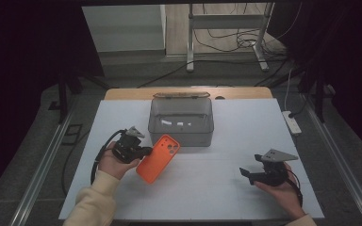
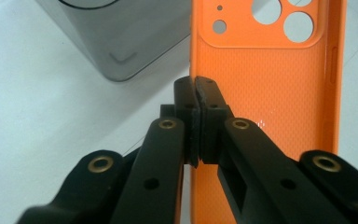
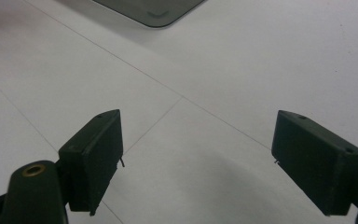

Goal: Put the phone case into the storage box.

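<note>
Phone case: the orange phone case (image 1: 158, 157) hangs tilted above the desk (image 1: 245, 136), lifted off the white surface, just in front of the near left corner of the grey bin (image 1: 181, 121), its camera-hole end towards that corner.
Left claw: the left gripper (image 1: 143, 151) is clamped on one long side wall of the case, jaws pressed together with only the thin rim between them.
Why this grip: pinching the rim leaves the flat back free and, I judge, lets the case be carried edge-on over the bin wall, which looks like the work in hand.
Right claw: the right gripper (image 1: 243, 172) waits low near the desk's near right corner, well apart from the case, jaws spread wide and holding nothing; probably kept out of the way.
Bin: it stands at the middle of the far edge, lid open behind it, a few small pale pieces inside.
High view adds: the whole layout, with case, bin and both hands together.
Left gripper view adds: the case's inside (image 2: 270, 84) with its dotted texture and camera holes, and the exact bite on the rim.
Right gripper view adds: bare desk between the parted jaws and a corner of the bin (image 3: 154, 11).
</note>
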`<state>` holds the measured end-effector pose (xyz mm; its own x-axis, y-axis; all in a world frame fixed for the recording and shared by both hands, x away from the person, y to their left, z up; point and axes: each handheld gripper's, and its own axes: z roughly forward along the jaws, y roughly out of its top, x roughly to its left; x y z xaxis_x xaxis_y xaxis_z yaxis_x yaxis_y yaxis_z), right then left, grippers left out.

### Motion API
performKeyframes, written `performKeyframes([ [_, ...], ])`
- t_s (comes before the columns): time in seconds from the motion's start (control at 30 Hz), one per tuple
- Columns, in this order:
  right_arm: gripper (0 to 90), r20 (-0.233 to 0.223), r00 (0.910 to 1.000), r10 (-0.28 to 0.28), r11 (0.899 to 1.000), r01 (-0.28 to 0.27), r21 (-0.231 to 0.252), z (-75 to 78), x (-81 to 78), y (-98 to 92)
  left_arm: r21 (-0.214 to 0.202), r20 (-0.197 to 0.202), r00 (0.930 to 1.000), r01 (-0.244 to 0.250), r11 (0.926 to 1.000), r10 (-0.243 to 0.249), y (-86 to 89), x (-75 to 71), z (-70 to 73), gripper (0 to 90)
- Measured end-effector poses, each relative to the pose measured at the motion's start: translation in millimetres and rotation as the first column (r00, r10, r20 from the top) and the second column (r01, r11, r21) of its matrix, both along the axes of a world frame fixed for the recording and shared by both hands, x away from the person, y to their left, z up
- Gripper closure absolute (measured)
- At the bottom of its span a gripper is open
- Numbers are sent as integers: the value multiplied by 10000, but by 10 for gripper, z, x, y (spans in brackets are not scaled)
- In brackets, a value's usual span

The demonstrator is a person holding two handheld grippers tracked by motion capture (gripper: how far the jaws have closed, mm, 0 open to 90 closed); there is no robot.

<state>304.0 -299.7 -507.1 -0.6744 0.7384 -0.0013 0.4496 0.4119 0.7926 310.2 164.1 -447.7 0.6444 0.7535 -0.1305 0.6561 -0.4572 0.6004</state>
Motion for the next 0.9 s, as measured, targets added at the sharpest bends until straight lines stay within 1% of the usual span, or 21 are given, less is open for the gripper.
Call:
performKeyframes([
  [0.1, 165, -19, 10000, -6, 10000, 6, 2, -1, 0, 2, -134, 18, 10000, -43, 9999, 44, -18, -2, -6, 889],
  [0.23, 165, -28, 10000, -13, 10000, 13, -4, -2, 0, 4, -314, 66, 10000, 33, 9995, -31, -51, 4, -8, 889],
  [0.4, 165, -15, 10000, -17, 10000, 17, 2, -3, 0, 1, -461, 142, 9999, 37, 9989, -31, -97, 3, -7, 889],
  [0.47, 165, -15, 10000, -16, 10000, 16, 5, -3, -1, 2, -457, 195, 9998, 24, 9990, -15, -118, -3, -2, 889],
  [0.73, 165, -4, 10000, 0, 10000, 0, 36, -3, -1, 4, -755, 367, 9993, 55, 9971, -27, -195, -18, 19, 889],
  [0.83, 165, -13, 10000, 7, 10000, -7, 36, 0, -4, 6, -763, 419, 9991, 18, 9971, 14, -215, -22, 13, 889],
  [0.9, 165, 18, 10000, 7, 10000, -7, 37, 4, -8, 8, -882, 438, 9990, 5, 9961, 33, -240, -25, -8, 889],
])
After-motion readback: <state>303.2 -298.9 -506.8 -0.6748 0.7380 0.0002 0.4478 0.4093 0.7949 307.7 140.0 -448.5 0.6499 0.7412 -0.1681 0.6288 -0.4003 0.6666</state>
